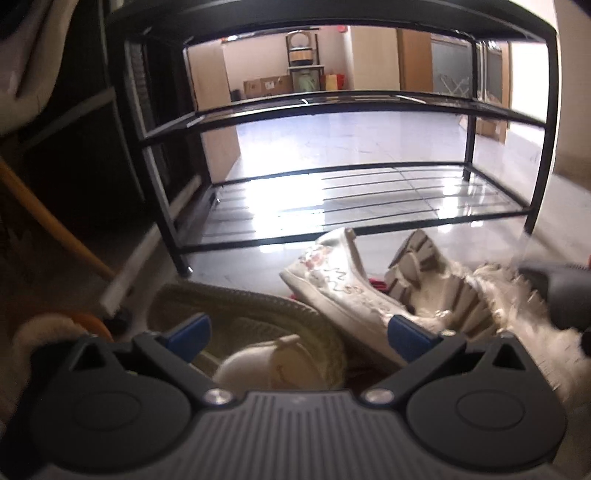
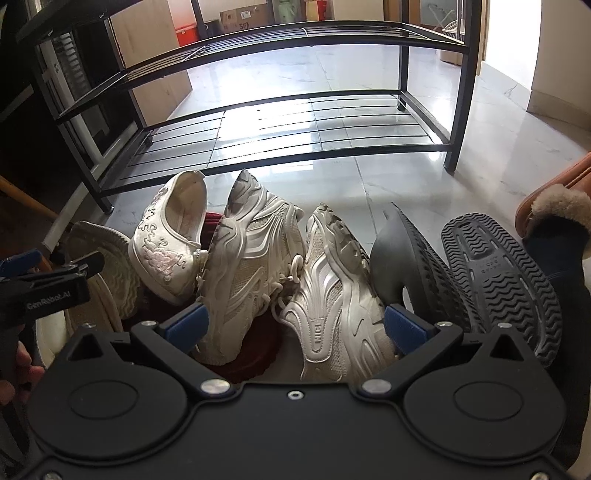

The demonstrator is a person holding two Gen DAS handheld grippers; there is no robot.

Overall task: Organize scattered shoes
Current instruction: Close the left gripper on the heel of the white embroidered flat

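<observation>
I see both tongs spread wide with nothing between the fingers: my left gripper [image 1: 299, 334] hangs over a cream woven slip-on [image 1: 255, 314], and my right gripper [image 2: 295, 325] hangs over the pile's middle.

The shoes all lie heaped on the tiled floor [image 2: 388, 184] just in front of the black metal shoe rack [image 2: 258, 122], touching and overlapping. From left I count the slip-on, a white embroidered flat [image 2: 168, 236] tipped on its side, two beige chunky sneakers [image 2: 255, 258] [image 2: 336, 295] leaning together, and two dark grey clogs [image 2: 406, 258] [image 2: 498, 280], one sole-up. Something dark red [image 2: 251, 358] sits under the sneakers; I cannot tell what it is.

No shoe sits on the two lower rack tiers that I can see, so as I judge it, the whole pile is left to sort.

The right wrist view shows the clogs, a fleece-lined tan item [image 2: 557, 206] at the far right, and the left gripper's body at the left edge. The left wrist view gives none of the clogs but shows the rack's top board [image 1: 332, 18], though its upper surface is out of sight.
</observation>
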